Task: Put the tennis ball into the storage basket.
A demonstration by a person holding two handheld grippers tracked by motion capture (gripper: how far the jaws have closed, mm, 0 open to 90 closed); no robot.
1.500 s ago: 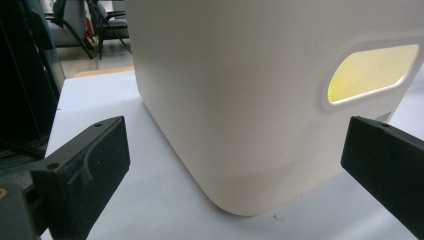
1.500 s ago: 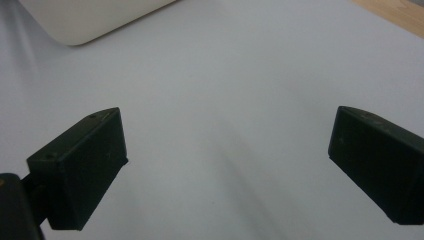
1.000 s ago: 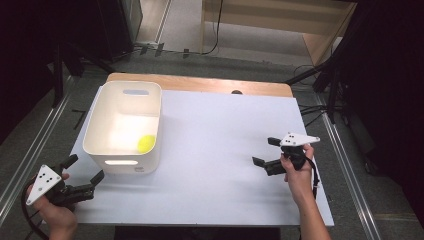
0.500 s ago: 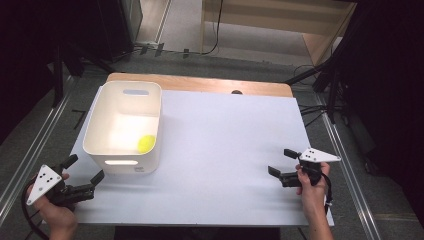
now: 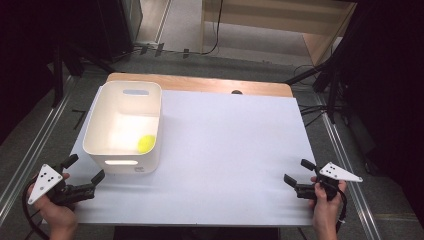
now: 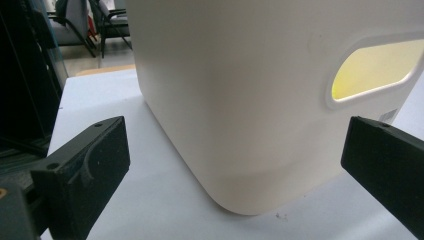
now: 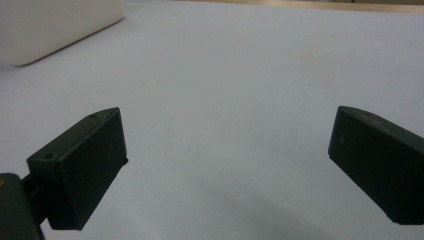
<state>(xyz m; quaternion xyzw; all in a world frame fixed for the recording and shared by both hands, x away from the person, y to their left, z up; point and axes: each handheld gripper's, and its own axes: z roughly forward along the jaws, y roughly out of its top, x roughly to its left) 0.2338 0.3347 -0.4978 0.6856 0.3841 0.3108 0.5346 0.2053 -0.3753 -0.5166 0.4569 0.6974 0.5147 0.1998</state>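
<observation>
A white plastic bin (image 5: 125, 127) stands on the left of the white table top (image 5: 225, 145), and a yellow ball (image 5: 146, 144) lies in its near right corner. My left gripper (image 5: 85, 169) is open at the table's near left corner, just in front of the bin. In the left gripper view the bin's near wall (image 6: 240, 100) with its handle slot (image 6: 375, 75) looms close beyond the empty jaws. My right gripper (image 5: 298, 172) is open and empty at the near right edge, low over the bare table (image 7: 225, 75).
A wooden strip (image 5: 200, 84) runs along the table's far edge. Metal rails (image 5: 30, 150) flank both sides. Beyond the table are dark stands, cables and a wooden frame (image 5: 270, 20). The bin's corner (image 7: 50, 25) appears far left in the right gripper view.
My right gripper has drawn back toward the near right edge of the table and dropped lower. The left gripper, bin and ball have stayed put.
</observation>
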